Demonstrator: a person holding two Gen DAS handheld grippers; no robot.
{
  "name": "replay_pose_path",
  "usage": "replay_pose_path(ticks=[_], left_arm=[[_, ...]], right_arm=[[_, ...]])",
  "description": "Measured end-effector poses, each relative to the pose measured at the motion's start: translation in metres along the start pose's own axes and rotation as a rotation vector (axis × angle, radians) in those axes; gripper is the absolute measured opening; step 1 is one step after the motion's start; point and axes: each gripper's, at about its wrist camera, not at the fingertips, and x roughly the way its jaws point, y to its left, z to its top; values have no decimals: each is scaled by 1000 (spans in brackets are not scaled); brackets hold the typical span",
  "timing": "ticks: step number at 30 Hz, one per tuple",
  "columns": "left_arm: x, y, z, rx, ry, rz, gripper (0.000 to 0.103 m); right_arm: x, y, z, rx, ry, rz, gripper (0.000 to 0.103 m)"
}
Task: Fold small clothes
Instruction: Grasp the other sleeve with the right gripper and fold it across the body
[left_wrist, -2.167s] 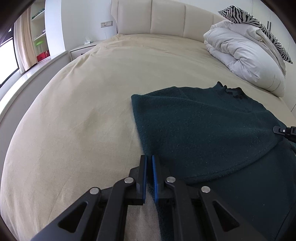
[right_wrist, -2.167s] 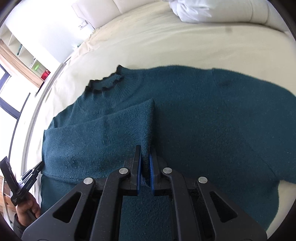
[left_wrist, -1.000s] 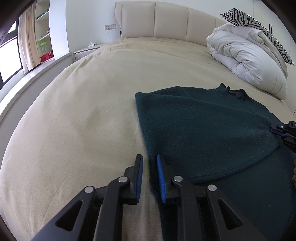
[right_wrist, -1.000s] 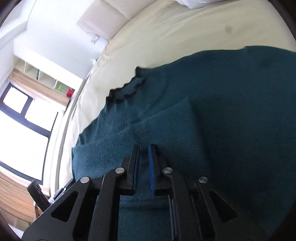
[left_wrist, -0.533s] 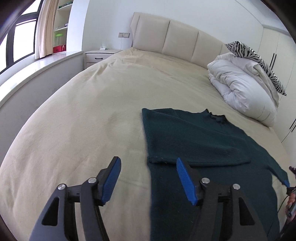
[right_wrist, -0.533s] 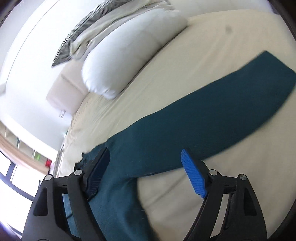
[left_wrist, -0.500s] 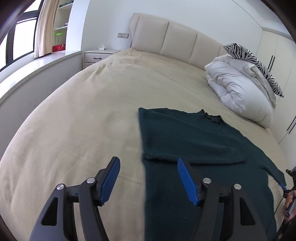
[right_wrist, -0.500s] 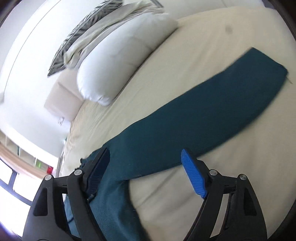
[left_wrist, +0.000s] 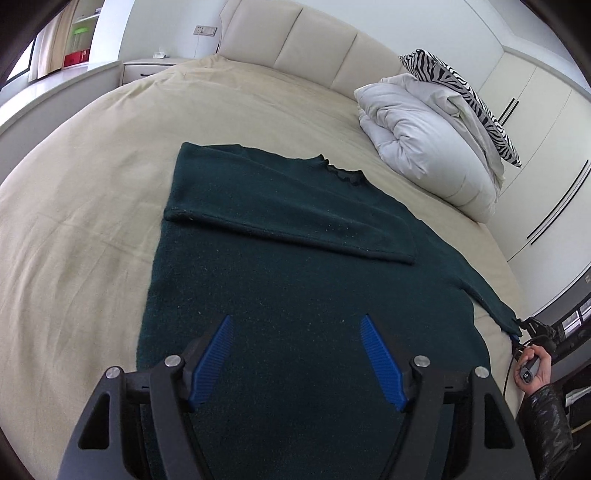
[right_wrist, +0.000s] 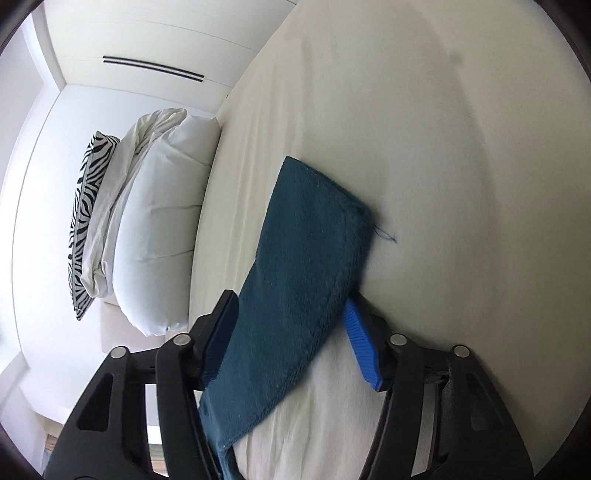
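From my left wrist I see the sweater, dark teal and fuzzy, lying flat on the bed, nearer its foot than the headboard. One sleeve is folded across the chest, its cuff ending about mid-body. The ruffled collar points toward the headboard. The other sleeve runs out straight toward the bed's right edge. My left gripper hangs over the sweater's lower body, jaws spread wide and opening, the blue pads clear of the cloth and nothing between them. At the far right my right hand, in a dark shiny cuff, holds the right gripper at the tip of that outstretched sleeve.

From my right wrist the sleeve fills the middle, cuff end lying flat on the sheet, a loose thread trailing off its corner. My right gripper straddles it, jaws partly apart and closing, the sleeve between them; whether the pads press on it yet I cannot tell.

Only the left view shows the whole sweater and the folded sleeve. Only the right shows the cuff close up. The pillows appear in both.
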Motion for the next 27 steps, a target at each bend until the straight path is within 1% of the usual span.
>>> replay_pose_path(ticks=[2,3,5,7,8,10,11,13,15,16,17,18,20,21,22,23,25,27], left_arm=[[2,2,1,-15,10,-9,74],[3,3,2,-22,11,-16,74],[3,6,4,-39,10,-30,74],[2,9,5,-50,7,-45,74],[1,10,6,-53,3,-50,74],[1,12,7,-59,-6,-60,74],[1,14,8,-65,-9,-65,74],[1,18,12,-84,-17,-74,74],[2,21,18,-106,-23,-94,74],[3,22,21,-115,-23,-105,74],[4,22,24,-121,-24,-120,74],[7,22,26,-126,-23,-134,75],[14,21,29,-144,-8,-163,75],[19,20,31,-157,5,-183,75],[24,19,33,-165,15,-202,75],[30,16,35,-171,25,-218,75],[42,9,38,-178,48,-245,75],[56,0,42,-190,77,-285,76]], right_arm=[[17,5,4,-35,17,-40,15],[18,6,3,-45,17,-56,10],[20,25,5,-119,3,-86,8],[17,54,0,-211,-13,-117,7],[13,69,-7,-262,-19,-121,7],[10,114,-28,-420,-32,-126,7],[10,140,-41,-501,-30,-115,7],[16,196,-83,-691,1,-74,7],[22,247,-147,-898,50,-24,7],[25,263,-179,-986,84,-3,7],[30,278,-219,-1092,122,14,7],[33,287,-254,-1172,151,27,7],[43,294,-330,-1345,224,51,7],[49,292,-364,-1420,244,47,7],[54,287,-389,-1468,267,41,7],[64,280,-412,-1505,316,30,7],[75,264,-441,-1535,379,5,7],[84,252,-452,-1552,409,-20,11]])
